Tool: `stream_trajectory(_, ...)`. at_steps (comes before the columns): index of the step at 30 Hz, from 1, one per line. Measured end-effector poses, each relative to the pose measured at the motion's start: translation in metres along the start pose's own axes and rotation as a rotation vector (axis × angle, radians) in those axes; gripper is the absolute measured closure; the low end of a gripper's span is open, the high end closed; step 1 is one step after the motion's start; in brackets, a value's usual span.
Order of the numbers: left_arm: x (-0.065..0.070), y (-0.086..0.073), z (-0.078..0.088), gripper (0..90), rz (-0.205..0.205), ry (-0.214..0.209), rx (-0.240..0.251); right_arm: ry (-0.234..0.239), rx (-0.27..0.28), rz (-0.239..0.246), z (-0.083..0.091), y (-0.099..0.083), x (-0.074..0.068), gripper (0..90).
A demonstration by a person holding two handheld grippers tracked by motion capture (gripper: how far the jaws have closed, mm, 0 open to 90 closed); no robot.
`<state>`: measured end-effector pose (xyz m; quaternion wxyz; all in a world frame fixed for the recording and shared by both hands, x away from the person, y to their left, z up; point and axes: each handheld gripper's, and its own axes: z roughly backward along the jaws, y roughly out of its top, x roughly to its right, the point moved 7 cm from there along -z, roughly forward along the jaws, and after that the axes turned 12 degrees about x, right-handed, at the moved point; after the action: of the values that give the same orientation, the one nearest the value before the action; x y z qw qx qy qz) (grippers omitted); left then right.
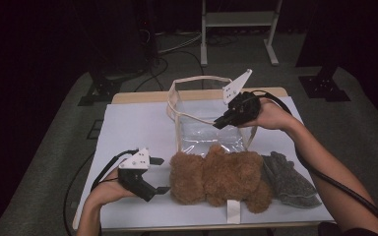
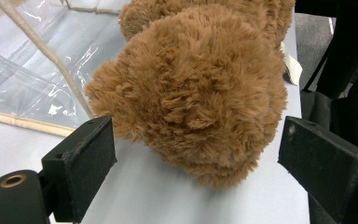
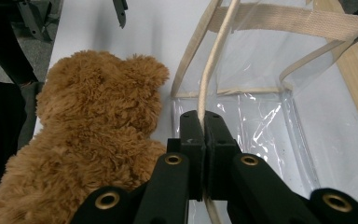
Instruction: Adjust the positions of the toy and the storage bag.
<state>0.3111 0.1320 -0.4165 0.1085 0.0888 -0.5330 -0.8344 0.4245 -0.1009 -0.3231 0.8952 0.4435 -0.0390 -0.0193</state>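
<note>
My right hand-held gripper [image 3: 204, 122] is clamped shut on the cream rim strap [image 3: 213, 65] of the clear bag [image 1: 202, 129] at the table's far middle. My left hand-held gripper [image 1: 161, 175] stands open beside the brown teddy bear [image 1: 216, 177], near edge.

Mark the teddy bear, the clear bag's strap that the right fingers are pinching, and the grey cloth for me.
teddy bear [image 1: 216, 177], high view, middle of its furry body.
strap [image 3: 214, 60], right gripper view, cord above the shut fingers.
grey cloth [image 1: 288, 182], high view, centre of the fabric.
</note>
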Motion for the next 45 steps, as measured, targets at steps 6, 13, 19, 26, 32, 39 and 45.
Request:
stream_trajectory(6, 0.0, 0.0, 0.0, 9.7, 0.001, 0.0, -0.002, -0.01, 0.018, -0.036, 0.001, -0.001, 0.003, 76.1)
stream_trajectory(13, -0.001, -0.001, 0.003, 9.7, 0.0, 0.007, 0.004, -0.069, 0.063, -0.056, 0.015, 0.002, 0.002, 54.6)
stream_trajectory(19, 0.0, -0.001, 0.002, 9.7, 0.006, 0.01, 0.004, -0.104, 0.122, -0.06, 0.038, 0.01, -0.007, 45.4)
stream_trajectory(26, 0.0, -0.002, 0.002, 9.6, 0.011, 0.015, 0.004, -0.112, 0.144, -0.021, 0.051, 0.016, -0.031, 36.4)
stream_trajectory(32, -0.001, -0.002, 0.004, 9.6, 0.014, 0.02, 0.002, -0.054, 0.137, 0.005, 0.038, 0.014, -0.062, 32.1)
stream_trajectory(39, -0.001, -0.001, 0.006, 9.6, 0.012, 0.022, 0.008, 0.03, 0.114, -0.013, 0.006, 0.002, -0.088, 29.0)
stream_trajectory(45, -0.001, -0.003, 0.007, 9.6, 0.017, 0.022, 0.005, 0.07, 0.067, -0.02, -0.021, -0.01, -0.099, 27.8)
